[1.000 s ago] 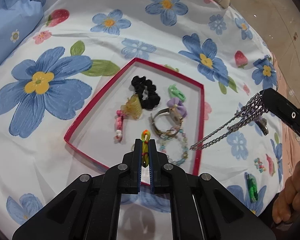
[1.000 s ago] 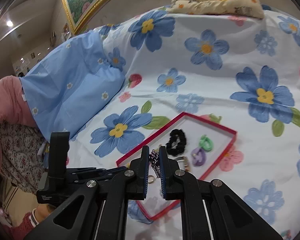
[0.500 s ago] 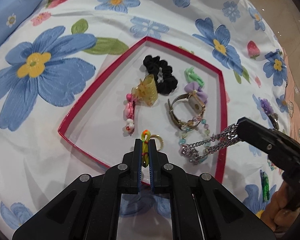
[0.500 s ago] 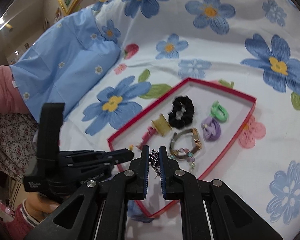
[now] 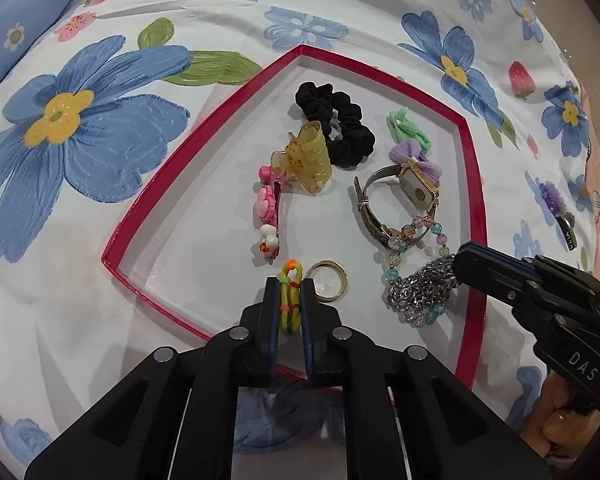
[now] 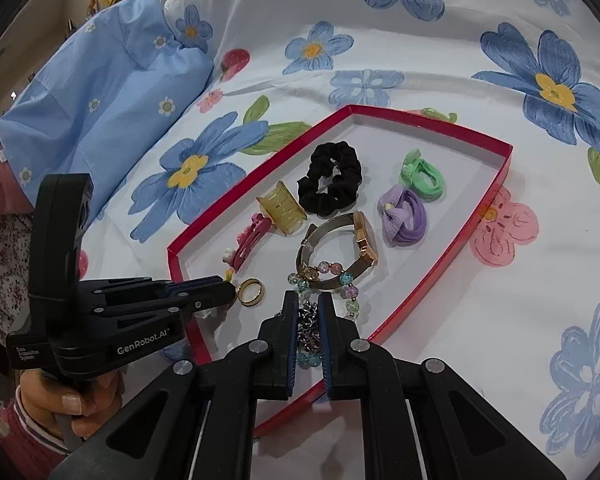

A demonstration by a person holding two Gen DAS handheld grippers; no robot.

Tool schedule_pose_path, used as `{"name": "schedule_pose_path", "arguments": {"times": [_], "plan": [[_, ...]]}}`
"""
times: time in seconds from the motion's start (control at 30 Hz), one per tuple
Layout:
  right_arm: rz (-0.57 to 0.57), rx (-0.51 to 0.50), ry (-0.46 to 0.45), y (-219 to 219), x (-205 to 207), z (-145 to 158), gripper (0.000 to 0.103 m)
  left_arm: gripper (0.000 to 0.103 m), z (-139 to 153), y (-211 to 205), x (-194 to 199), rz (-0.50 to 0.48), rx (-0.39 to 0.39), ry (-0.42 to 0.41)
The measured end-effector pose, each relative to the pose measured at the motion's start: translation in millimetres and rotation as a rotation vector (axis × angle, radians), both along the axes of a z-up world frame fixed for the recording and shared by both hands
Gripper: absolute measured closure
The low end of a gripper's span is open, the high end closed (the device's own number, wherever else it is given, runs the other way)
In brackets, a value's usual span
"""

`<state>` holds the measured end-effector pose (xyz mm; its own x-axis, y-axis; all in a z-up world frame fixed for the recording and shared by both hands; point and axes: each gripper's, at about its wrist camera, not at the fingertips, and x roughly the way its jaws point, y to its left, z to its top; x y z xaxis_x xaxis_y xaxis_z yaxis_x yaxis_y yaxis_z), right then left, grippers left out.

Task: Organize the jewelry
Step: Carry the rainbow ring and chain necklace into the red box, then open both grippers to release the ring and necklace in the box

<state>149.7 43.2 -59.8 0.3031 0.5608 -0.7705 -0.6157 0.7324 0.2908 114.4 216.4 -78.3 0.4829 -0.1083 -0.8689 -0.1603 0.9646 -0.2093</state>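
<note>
The red tray (image 5: 474, 184) lies on the flowered sheet (image 5: 100, 208) and holds ten things that I can count. There is one black scrunchie (image 5: 336, 128), one yellow claw clip (image 5: 306, 156), one pink clip (image 5: 268, 216), one green tie (image 5: 408, 128), one purple tie (image 5: 414, 154), one watch (image 5: 396, 196), one bead bracelet (image 5: 410, 258), one gold ring (image 5: 328, 282), one steel chain (image 5: 422, 288) and one loom band (image 5: 290, 300).

The left gripper (image 5: 290, 296) points steeply down over the near corner of the tray. Its jaws have just been opening a little, but the loom band is between the pads and seems still pinched. The ring lies just beside its right finger.

The right gripper (image 6: 306, 314) also points down into the tray and is clenched on the chain, which is piled over the near part of the bracelet.

In the right wrist view, a hand (image 6: 68, 404) grips the handle of the left gripper. The left fingers hide most of the loom band there. Outside the tray, at the right edge of the left wrist view, a purple thing (image 5: 554, 196) lies on the sheet; I cannot tell what it is.
</note>
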Motion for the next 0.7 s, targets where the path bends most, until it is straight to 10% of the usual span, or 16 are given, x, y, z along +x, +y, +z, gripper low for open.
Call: {"name": "schedule_pose_path", "arguments": {"times": [0.7], "plan": [[-0.014, 0.003, 0.032, -2.6, 6.3, -7.8, 0.089, 0.074, 1.8, -3.2, 1.0, -0.002, -0.001, -0.005]]}}
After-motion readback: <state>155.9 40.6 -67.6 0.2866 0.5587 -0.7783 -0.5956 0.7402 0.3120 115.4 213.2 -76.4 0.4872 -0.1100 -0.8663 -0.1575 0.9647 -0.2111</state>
